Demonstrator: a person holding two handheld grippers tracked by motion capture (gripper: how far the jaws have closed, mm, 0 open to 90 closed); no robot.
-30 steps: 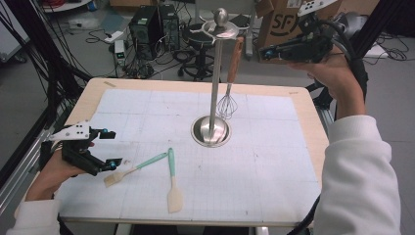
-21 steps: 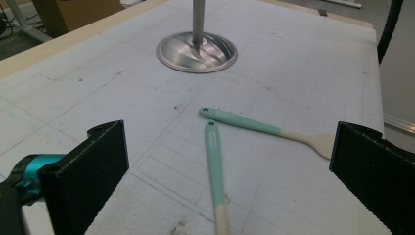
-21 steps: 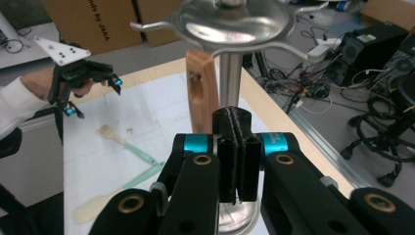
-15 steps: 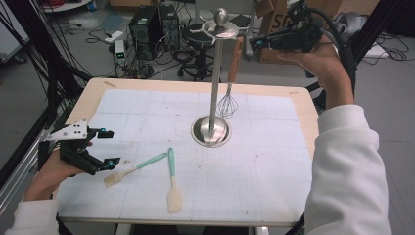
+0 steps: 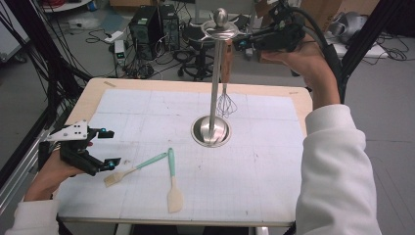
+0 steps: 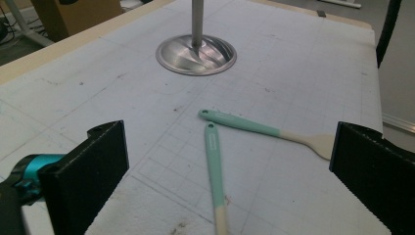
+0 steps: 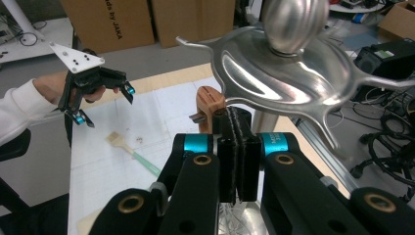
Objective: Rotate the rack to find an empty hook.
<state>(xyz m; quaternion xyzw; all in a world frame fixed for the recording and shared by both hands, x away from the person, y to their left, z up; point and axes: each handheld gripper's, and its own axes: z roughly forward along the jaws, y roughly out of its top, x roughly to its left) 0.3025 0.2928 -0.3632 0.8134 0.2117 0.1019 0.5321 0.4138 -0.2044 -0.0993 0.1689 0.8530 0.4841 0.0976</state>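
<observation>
A metal stand [image 5: 215,88] rises from a round base [image 6: 195,54] mid-table, topped by a hooked crown [image 7: 279,73]. A whisk [image 5: 225,103] with a wooden handle [image 7: 209,104] hangs from it. My right gripper [image 5: 238,44] is held high beside the crown with its jaws pressed together [image 7: 238,122], and nothing visible between them; the handle's top sits just beyond the tips. My left gripper [image 5: 113,147] rests open at the table's left [image 6: 230,147]. Before it lie a teal-handled brush [image 5: 134,169] and a teal-handled spatula [image 5: 172,181], their handle ends close together.
A white gridded mat [image 5: 274,161] covers the wooden table [image 5: 147,85]. Behind the table stand computer cases [image 5: 154,24], cables, a stool and cardboard boxes [image 7: 107,19]. Black frame posts stand along the left side [image 5: 39,58].
My right gripper has moved left, from off the table's far right corner to beside the stand's crown. The left gripper, the whisk and the two utensils have stayed put.
</observation>
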